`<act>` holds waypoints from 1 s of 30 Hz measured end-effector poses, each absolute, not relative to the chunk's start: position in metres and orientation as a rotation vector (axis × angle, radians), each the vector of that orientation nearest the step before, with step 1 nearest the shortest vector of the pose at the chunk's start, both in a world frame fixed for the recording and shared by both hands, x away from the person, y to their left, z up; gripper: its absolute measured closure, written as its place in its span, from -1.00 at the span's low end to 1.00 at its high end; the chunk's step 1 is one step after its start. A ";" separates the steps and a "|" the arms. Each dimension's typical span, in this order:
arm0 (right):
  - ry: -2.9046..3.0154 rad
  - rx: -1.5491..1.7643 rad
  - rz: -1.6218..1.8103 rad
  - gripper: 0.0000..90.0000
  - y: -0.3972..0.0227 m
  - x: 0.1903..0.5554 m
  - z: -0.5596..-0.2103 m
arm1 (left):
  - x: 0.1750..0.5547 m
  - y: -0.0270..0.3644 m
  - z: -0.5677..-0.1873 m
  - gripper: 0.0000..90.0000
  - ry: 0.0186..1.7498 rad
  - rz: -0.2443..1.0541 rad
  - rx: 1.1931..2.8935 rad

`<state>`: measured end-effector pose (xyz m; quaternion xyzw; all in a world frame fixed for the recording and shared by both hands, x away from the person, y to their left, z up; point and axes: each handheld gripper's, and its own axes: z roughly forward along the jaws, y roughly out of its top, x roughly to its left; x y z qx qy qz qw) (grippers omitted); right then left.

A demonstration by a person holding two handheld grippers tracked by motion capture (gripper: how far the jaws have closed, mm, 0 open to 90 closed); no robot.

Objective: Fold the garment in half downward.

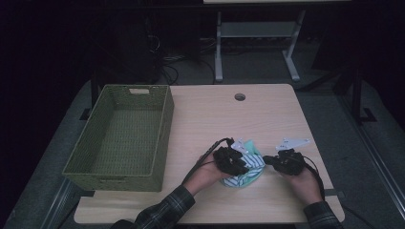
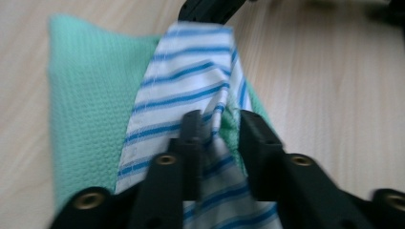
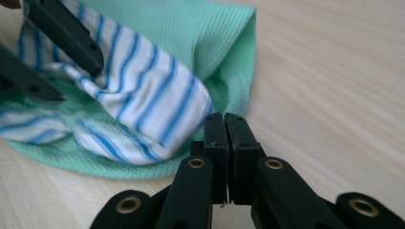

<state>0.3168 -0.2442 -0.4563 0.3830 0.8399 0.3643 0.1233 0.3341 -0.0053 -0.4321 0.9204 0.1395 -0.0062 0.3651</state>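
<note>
Nearest to us, the left hand-held gripper (image 2: 217, 129) stands with its jaws parted around a bunched ridge of the striped cloth (image 2: 186, 81); the pads sit just off the fabric, so we judge it released, the fold being left where it lies. Beside it, the right hand-held gripper (image 3: 224, 125) is clenched with nothing between its jaws, its tips resting at the near edge of the striped cloth, we judge to pin or nudge the bundle. The striped cloth lies folded over the green cloth (image 2: 86, 90), both flat on the near right part of the surface (image 1: 267, 119). Farther left stands the green woven basket (image 1: 165, 119), well apart, we suppose the destination for the bundle.
</note>
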 end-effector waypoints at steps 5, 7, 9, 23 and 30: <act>2.414 1.087 1.125 0.93 -0.247 0.317 -0.442 | 0.329 0.013 -0.415 0.51 0.372 -0.003 2.300; 2.414 1.074 1.153 0.96 -0.244 0.317 -0.437 | 0.327 0.021 -0.414 0.72 0.387 -0.008 2.290; 2.428 1.048 1.179 0.98 -0.239 0.315 -0.434 | 0.323 0.025 -0.417 0.87 0.392 -0.021 2.293; 2.587 0.994 1.008 1.00 -0.220 0.317 -0.458 | 0.300 0.013 -0.454 0.98 0.337 -0.091 2.428; 2.601 1.012 0.989 1.00 -0.225 0.320 -0.463 | 0.302 0.017 -0.453 0.99 0.327 -0.064 2.451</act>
